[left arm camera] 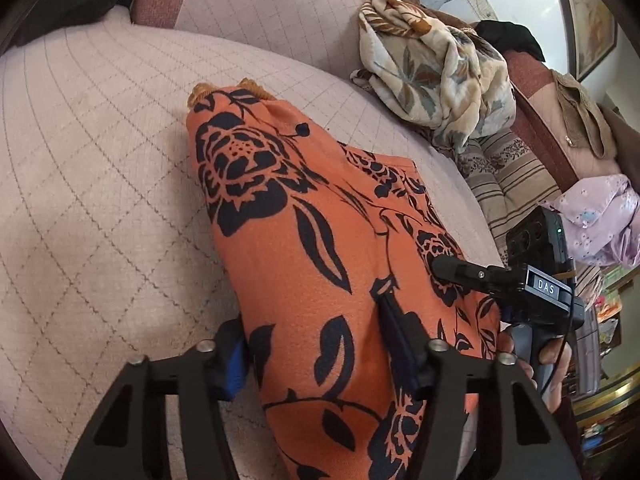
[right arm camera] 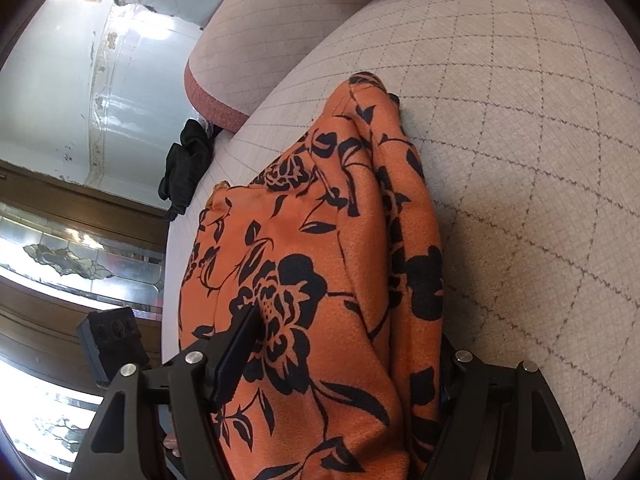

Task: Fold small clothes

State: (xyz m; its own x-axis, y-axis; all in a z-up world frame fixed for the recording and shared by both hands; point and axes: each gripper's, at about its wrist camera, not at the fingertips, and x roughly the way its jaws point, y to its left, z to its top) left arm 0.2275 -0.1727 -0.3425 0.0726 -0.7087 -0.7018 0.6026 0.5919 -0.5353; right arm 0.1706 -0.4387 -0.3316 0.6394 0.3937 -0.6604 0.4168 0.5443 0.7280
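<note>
An orange garment with a black flower print (left arm camera: 304, 240) lies on the quilted pink sofa seat (left arm camera: 100, 160) and drapes over both grippers. My left gripper (left arm camera: 316, 344) has the cloth between its fingers, one finger (left arm camera: 400, 332) on top of the fabric, the other blue-padded finger (left arm camera: 232, 356) beside it. My right gripper (left arm camera: 452, 270) shows in the left wrist view, its finger pressed on the cloth's right edge. In the right wrist view the garment (right arm camera: 320, 264) fills the space between the right gripper's (right arm camera: 344, 344) fingers; one finger (right arm camera: 240, 336) lies on top.
A crumpled cream leaf-print blanket (left arm camera: 432, 72) sits at the back right of the sofa, with a striped cushion (left arm camera: 512, 184) and lilac cloth (left arm camera: 600, 216) beside it. A black garment (right arm camera: 184, 160) lies at the seat's far edge. The sofa backrest (left arm camera: 260, 4) rises behind.
</note>
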